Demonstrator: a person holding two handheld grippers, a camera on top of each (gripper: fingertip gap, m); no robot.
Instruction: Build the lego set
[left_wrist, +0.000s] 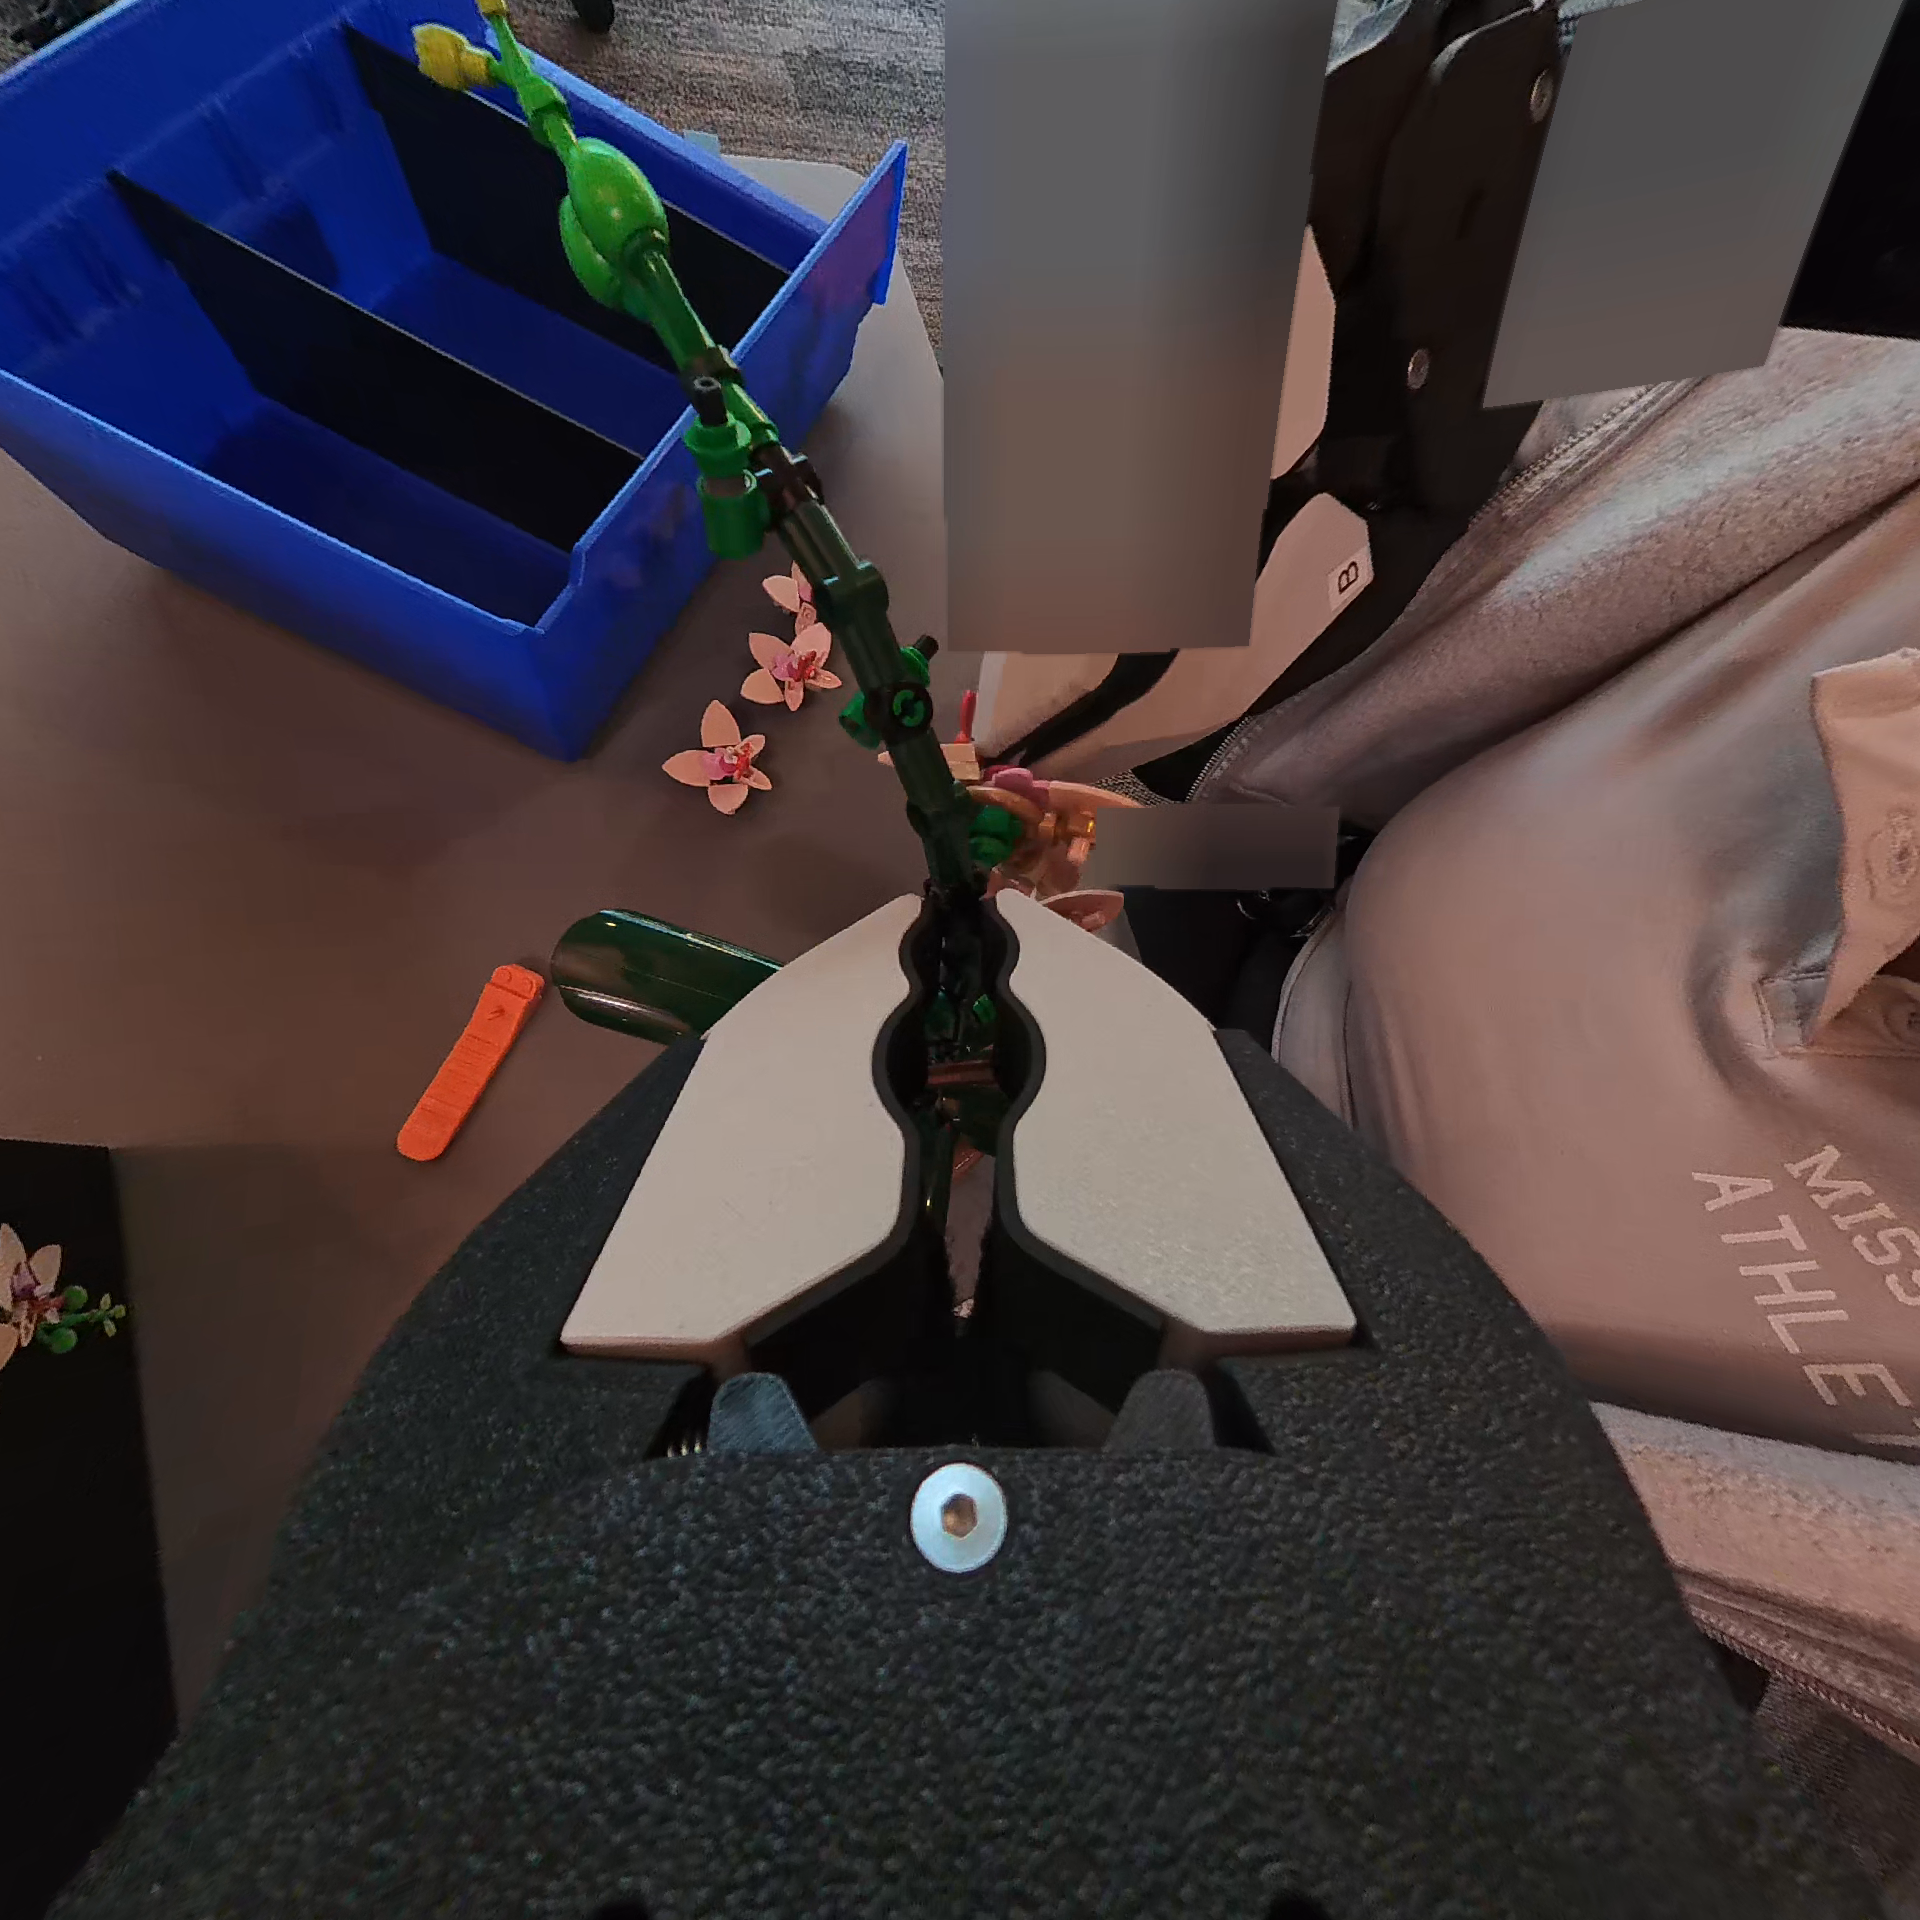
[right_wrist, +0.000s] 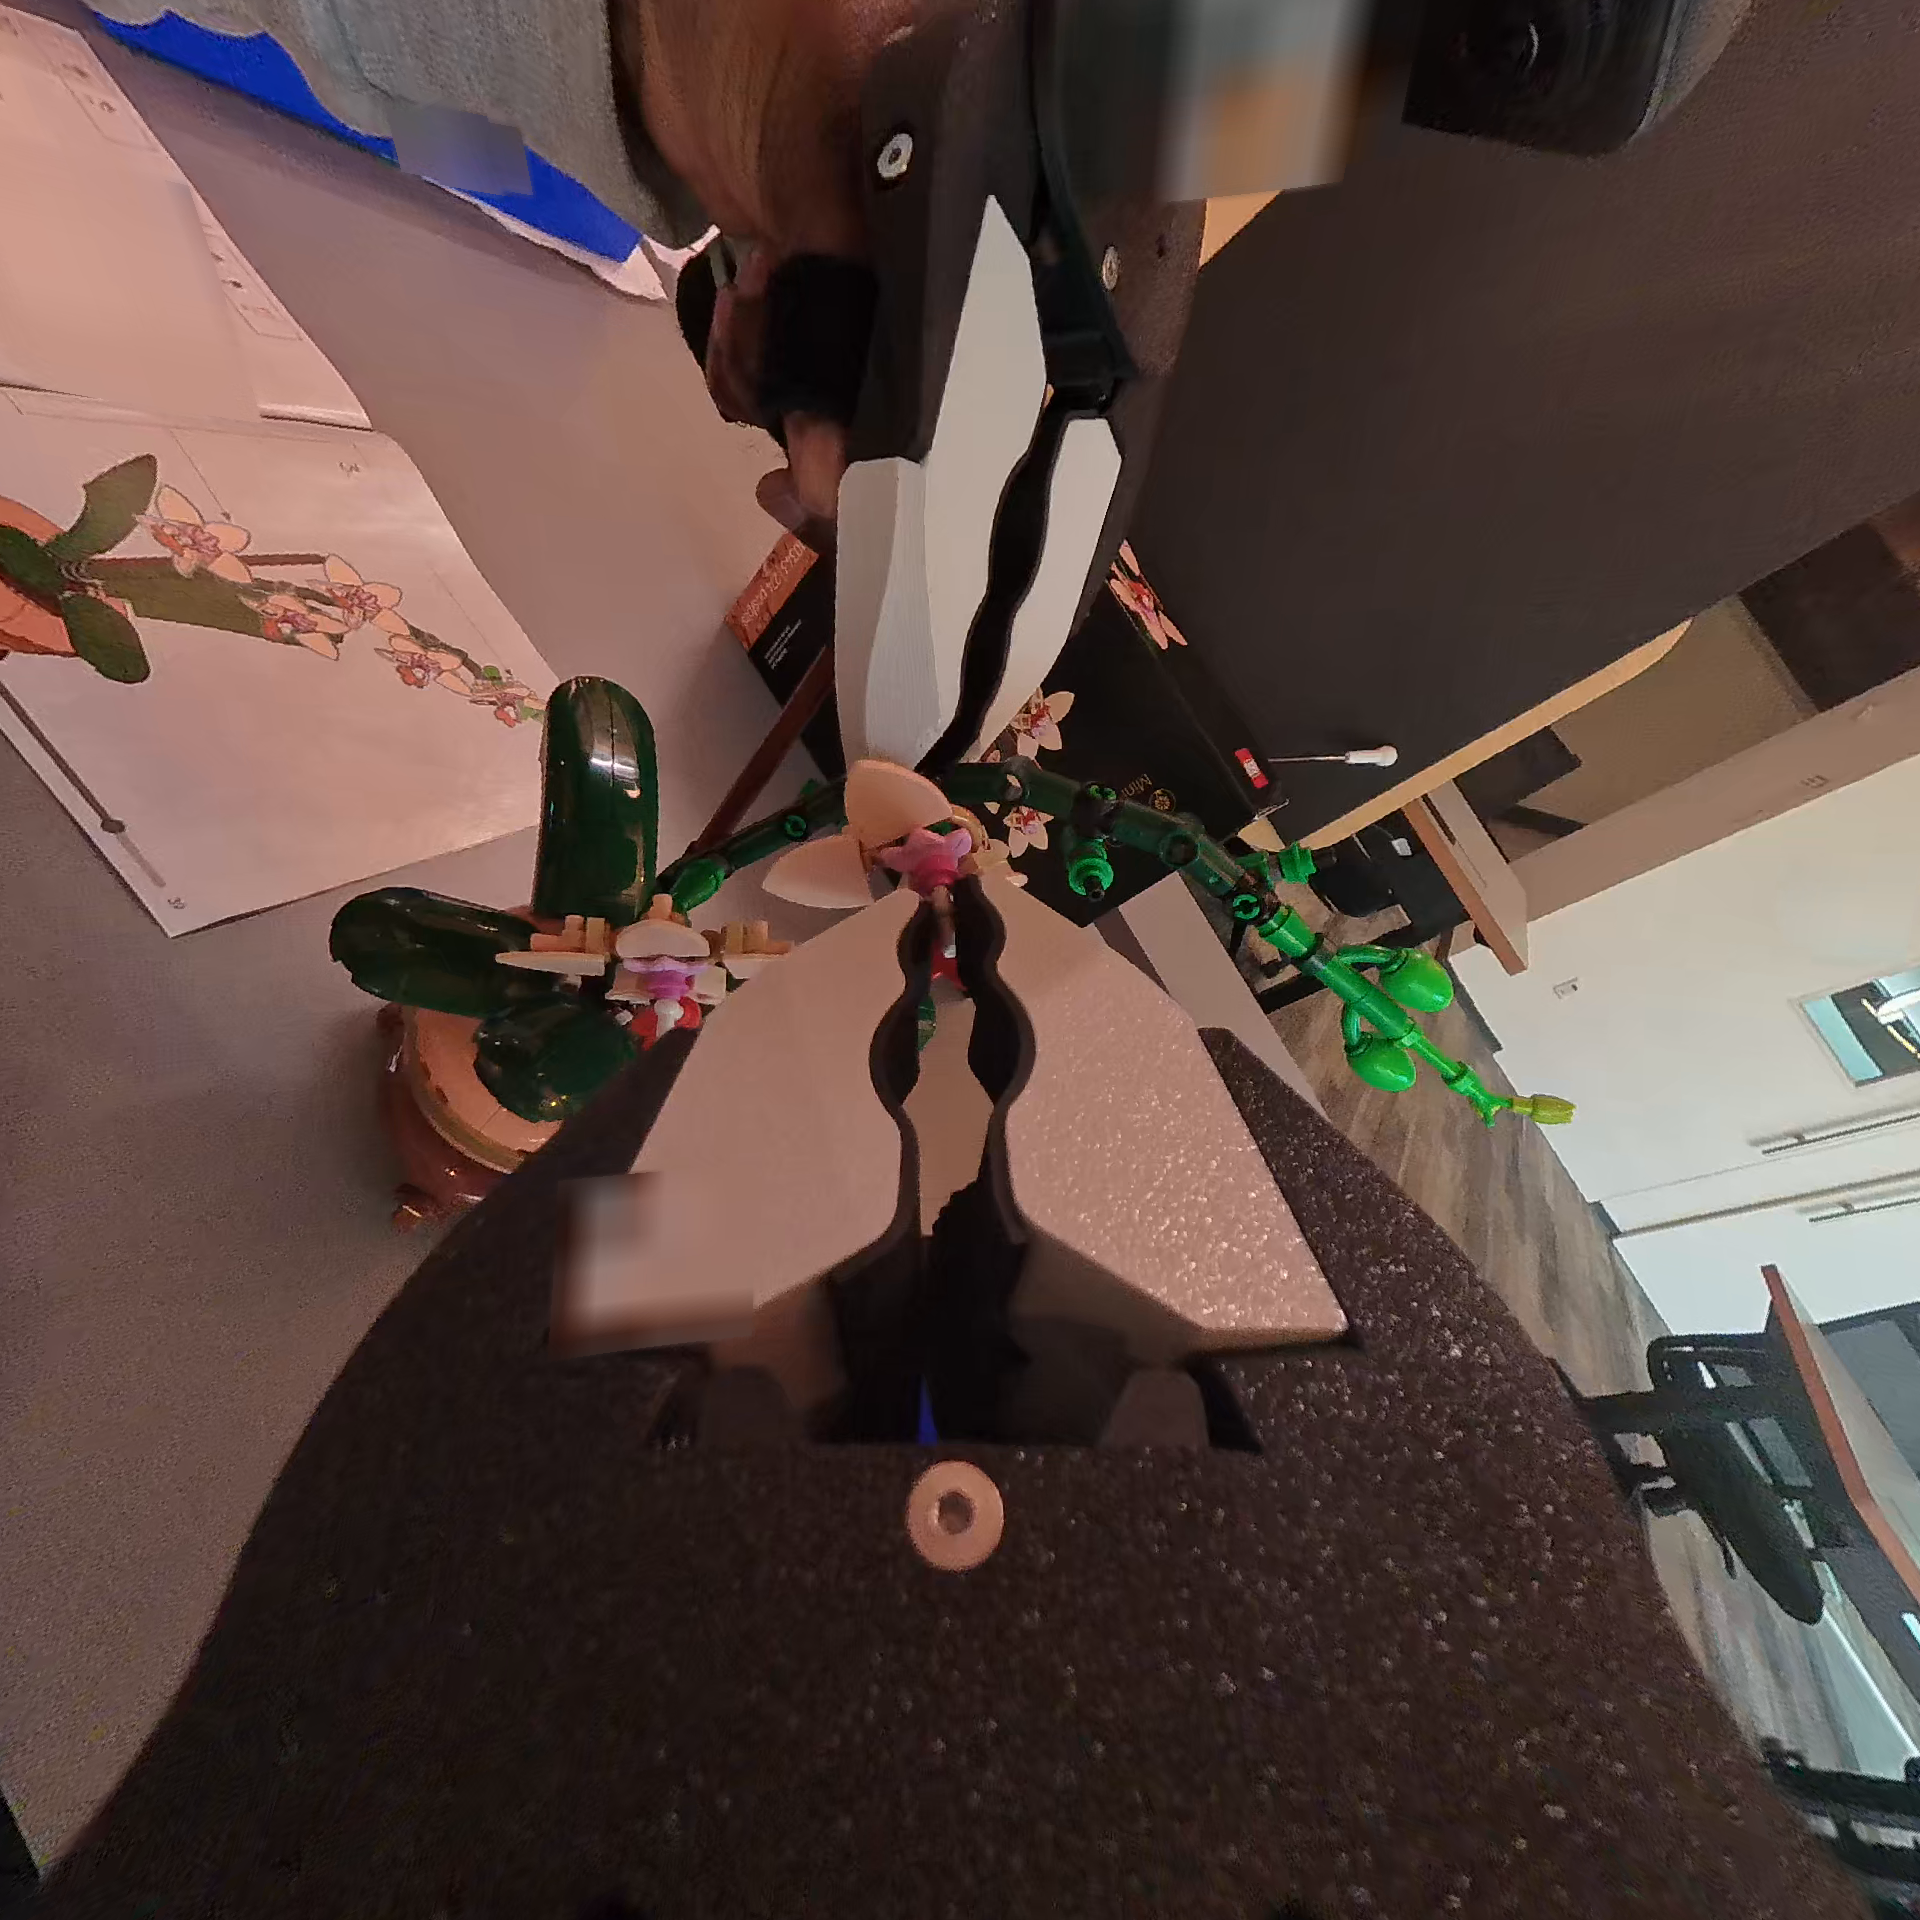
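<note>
The lego orchid stands in a brown pot with dark green leaves. Its green stem arches away to bright green buds; it also shows in the right wrist view. My left gripper is shut on the lower stem and shows from above in the right wrist view. My right gripper is shut on a cream-petalled flower with a pink centre, held against the stem right beside the left gripper. Another flower sits lower on the plant.
Loose pink flowers lie on the grey table by a blue divided bin. An orange brick separator lies at the left. The open instruction booklet and the black set box lie behind the plant. A person in a grey hoodie is close on the right. The tips of both grippers are at nearly the same place. Both grippers' tips are roughly 25 cm from the orange brick separator.
</note>
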